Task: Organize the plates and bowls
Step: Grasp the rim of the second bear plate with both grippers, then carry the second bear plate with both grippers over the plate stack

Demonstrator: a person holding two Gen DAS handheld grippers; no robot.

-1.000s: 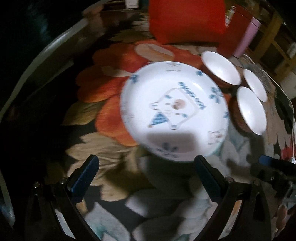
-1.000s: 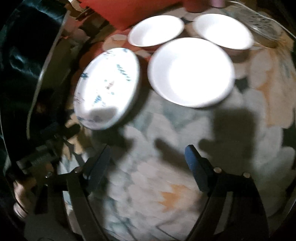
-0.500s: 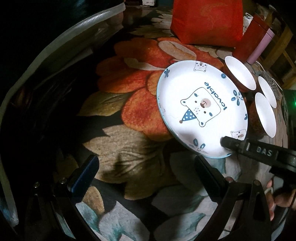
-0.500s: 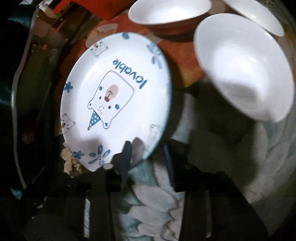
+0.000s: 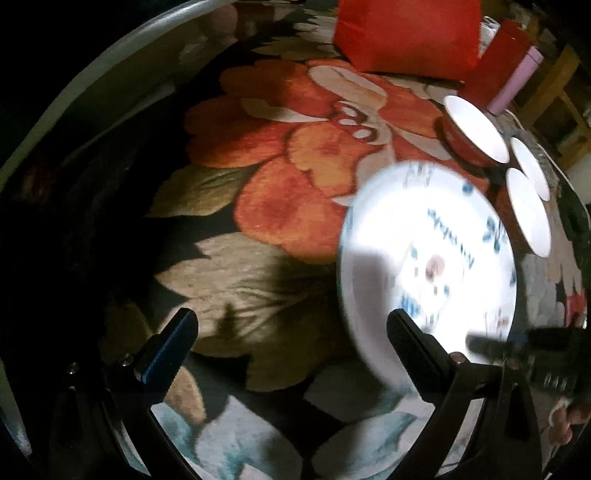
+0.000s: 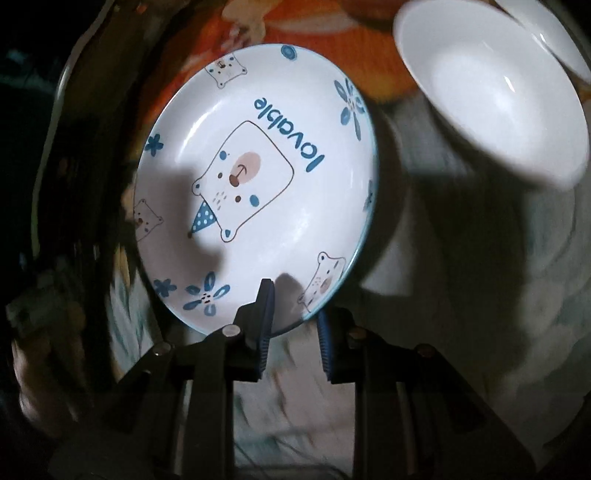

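Note:
A white plate [image 6: 258, 177] printed with a bear and the word "lovable" is tilted up off the floral tablecloth. My right gripper [image 6: 295, 306] is shut on its near rim, one finger over the face and one behind. In the left wrist view the same plate [image 5: 424, 258] looks blurred at the right, with the right gripper [image 5: 517, 347] at its lower edge. My left gripper [image 5: 291, 321] is open over bare cloth, left of the plate, holding nothing. Three white bowls with red outsides [image 5: 476, 129], [image 5: 530, 166], [image 5: 528, 210] sit beyond the plate. The nearest bowl [image 6: 495, 96] lies right of the plate.
A red bag [image 5: 406, 33], a red box [image 5: 495, 62] and a lilac bottle [image 5: 517, 85] stand at the far side. The table's grey rim [image 5: 92, 74] curves along the left, dark beyond it. A hand [image 5: 569, 417] shows at the lower right.
My right gripper went from open above the cloth to shut on the plate's near rim. The plate has come up tilted and nearer to both cameras. The left gripper stays open.

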